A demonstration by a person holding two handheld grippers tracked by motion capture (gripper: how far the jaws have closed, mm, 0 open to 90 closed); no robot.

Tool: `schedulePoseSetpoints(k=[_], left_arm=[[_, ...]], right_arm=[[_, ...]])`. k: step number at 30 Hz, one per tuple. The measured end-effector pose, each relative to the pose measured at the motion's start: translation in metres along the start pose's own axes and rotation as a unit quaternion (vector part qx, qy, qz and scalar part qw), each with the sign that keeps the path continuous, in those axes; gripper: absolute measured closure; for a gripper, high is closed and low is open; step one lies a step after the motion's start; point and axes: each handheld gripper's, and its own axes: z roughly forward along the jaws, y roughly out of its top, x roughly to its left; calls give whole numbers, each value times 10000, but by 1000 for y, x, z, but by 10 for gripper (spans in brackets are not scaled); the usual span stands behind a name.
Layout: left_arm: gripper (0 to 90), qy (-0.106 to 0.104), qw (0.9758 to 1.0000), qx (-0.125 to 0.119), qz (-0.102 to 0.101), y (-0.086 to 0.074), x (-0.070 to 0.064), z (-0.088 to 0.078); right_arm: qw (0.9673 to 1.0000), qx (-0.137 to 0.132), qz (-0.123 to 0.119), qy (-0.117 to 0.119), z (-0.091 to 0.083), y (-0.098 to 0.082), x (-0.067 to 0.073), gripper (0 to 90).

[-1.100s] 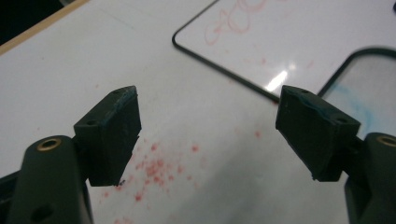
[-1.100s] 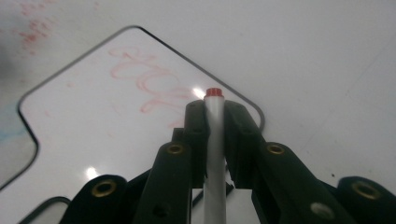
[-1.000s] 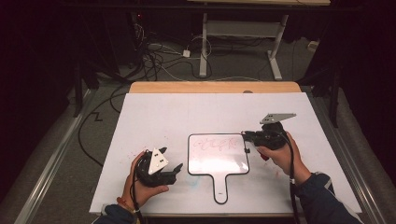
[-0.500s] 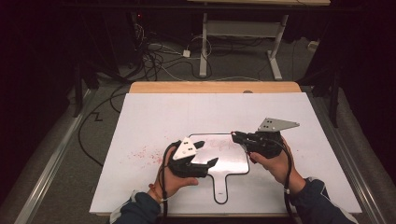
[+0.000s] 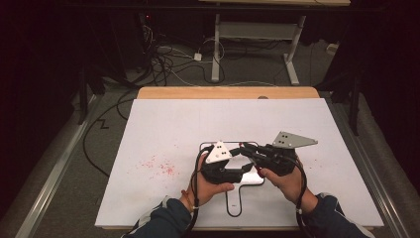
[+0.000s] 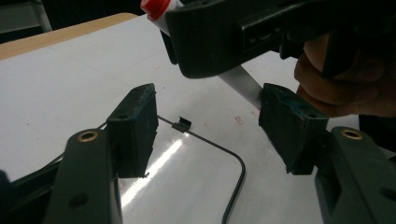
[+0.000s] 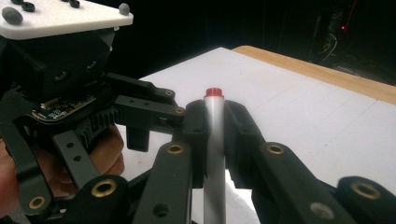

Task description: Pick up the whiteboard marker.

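Note:
A grey marker (image 7: 214,140) with a red end sits between the jaws of my right gripper (image 7: 215,112), which is shut on it. In the high view my right gripper (image 5: 246,150) hovers over a small white handled board (image 5: 234,201) at the table's near middle. My left gripper (image 5: 241,167) is beside it, jaws pointing at the marker. In the left gripper view my left gripper (image 6: 210,109) is open, and the marker's body (image 6: 240,81) slants down just inside its right jaw. The board (image 6: 187,177) lies below, with a black wire rim.
Red smudges (image 5: 158,166) mark the white tabletop (image 5: 173,129) left of the board. A wooden strip (image 5: 228,92) runs along the far edge. Cables (image 5: 163,59) and desk legs stand on the dark floor beyond.
My left gripper has moved right, from the table left of the board to a spot over it beside the right gripper. My right gripper has shifted left with the marker.

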Motion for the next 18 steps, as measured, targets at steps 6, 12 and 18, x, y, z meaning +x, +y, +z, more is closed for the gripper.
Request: schedulePoseSetpoints(k=[6, 12, 18], left_arm=[[441, -144, 9999, -88, -3, 1, 1, 4], [577, -203, 9998, -80, 13, 1, 4, 8], [744, -136, 9999, -53, 33, -1, 8, 9]], right_arm=[[9999, -50, -18, -136, 0, -3, 0, 812], [9999, -17, -84, -140, 3, -7, 2, 812], [9994, -40, -215, -282, 0, -6, 2, 812]])
